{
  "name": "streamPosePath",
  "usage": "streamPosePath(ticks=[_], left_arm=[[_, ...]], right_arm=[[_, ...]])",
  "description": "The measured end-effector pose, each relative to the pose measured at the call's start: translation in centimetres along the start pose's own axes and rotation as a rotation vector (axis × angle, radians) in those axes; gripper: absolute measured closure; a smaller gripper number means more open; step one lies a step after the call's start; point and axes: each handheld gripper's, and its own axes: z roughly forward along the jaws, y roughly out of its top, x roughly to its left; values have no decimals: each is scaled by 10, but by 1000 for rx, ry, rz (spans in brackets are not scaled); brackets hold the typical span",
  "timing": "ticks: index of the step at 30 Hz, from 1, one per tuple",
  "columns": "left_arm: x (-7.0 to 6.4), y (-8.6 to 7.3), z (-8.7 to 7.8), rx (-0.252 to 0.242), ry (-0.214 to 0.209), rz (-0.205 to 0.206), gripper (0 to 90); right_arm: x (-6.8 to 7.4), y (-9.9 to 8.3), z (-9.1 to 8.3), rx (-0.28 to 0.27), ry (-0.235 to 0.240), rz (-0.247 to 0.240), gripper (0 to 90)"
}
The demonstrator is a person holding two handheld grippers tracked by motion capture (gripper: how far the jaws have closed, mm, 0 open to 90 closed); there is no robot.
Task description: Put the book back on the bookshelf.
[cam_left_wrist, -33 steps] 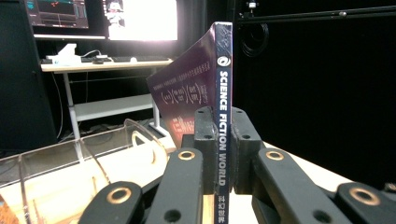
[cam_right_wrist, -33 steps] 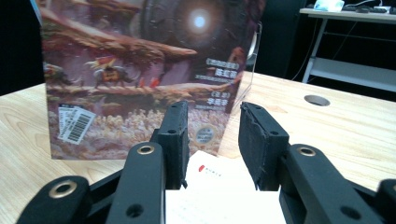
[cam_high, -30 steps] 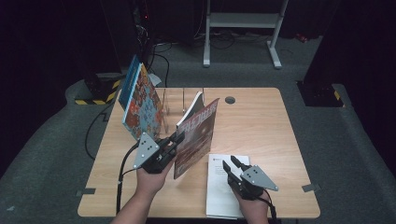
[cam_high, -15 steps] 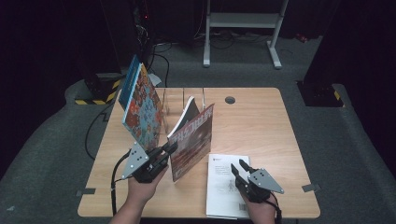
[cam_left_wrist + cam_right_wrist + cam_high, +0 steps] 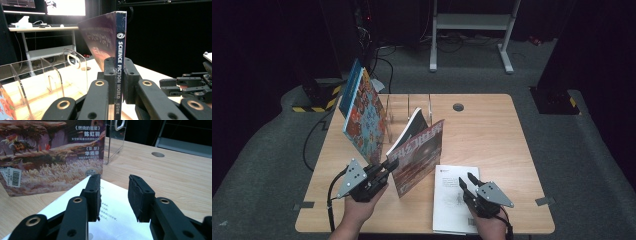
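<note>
A magazine [image 5: 419, 155] with a reddish cover stands upright on the table, opened slightly at its far end. My left gripper [image 5: 391, 166] is shut on its lower spine. In the left gripper view the jaws of the left gripper [image 5: 119, 72] clamp the spine of the magazine [image 5: 120, 50], which reads "Science Fiction World". My right gripper [image 5: 467, 180] stands open just above a white booklet [image 5: 452, 200] that lies flat at the near edge. The right gripper view has the right gripper [image 5: 113, 195] over the white booklet [image 5: 112, 220], with the magazine's back cover [image 5: 50, 155] to the left.
A clear acrylic rack [image 5: 409, 107] stands at the table's far middle. A colourful book [image 5: 366, 117] leans against it on the left, with a blue one behind. A cable hole [image 5: 458, 106] sits at the far edge of the wooden table [image 5: 492, 135].
My left gripper has drawn back toward the near edge and a little lower, bringing the magazine with it. The right gripper has barely shifted.
</note>
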Motion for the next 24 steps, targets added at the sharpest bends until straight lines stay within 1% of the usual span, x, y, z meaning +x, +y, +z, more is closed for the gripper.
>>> streamPosePath(ticks=[3, 5, 7, 8, 9, 10, 11, 13, 15, 17, 19, 21, 24], left_arm=[[0, 0, -2, 6, 1, 3, 836], [-1, 0, -3, 7, -5, 8, 835], [-2, 1, -2, 13, -12, 20, 831], [-3, 2, -1, 21, -5, 38, 824], [-3, 2, 0, 27, -1, 42, 797], [-3, 4, 4, 49, -4, 45, 739], [-2, 6, 6, 56, -2, 39, 703], [-1, 9, 11, 69, 2, 32, 695], [-2, 11, 18, 106, 20, 51, 707], [-2, 13, 21, 131, 24, 65, 714], [-3, 15, 23, 142, 40, 74, 746], [-3, 16, 24, 146, 55, 86, 760], [-2, 17, 24, 136, 53, 77, 773]], right_arm=[[0, 0, 0, 1, 2, 3, 622], [0, 0, 0, 3, 2, 5, 622], [0, 0, 0, 0, 4, 3, 623], [0, 0, 0, 0, 5, 4, 622], [0, 0, 0, 1, 6, 11, 622], [0, 1, -1, -1, 4, 11, 622], [-1, 1, -1, -3, 4, 14, 622], [-1, 1, -2, 0, 2, 13, 622], [-1, 1, -2, -3, 5, 19, 622], [-1, 1, -2, -3, 4, 22, 622], [-1, 1, -3, -5, 6, 24, 622], [-1, 1, -3, -5, 10, 25, 621], [-1, 1, -3, 0, 10, 25, 621]])
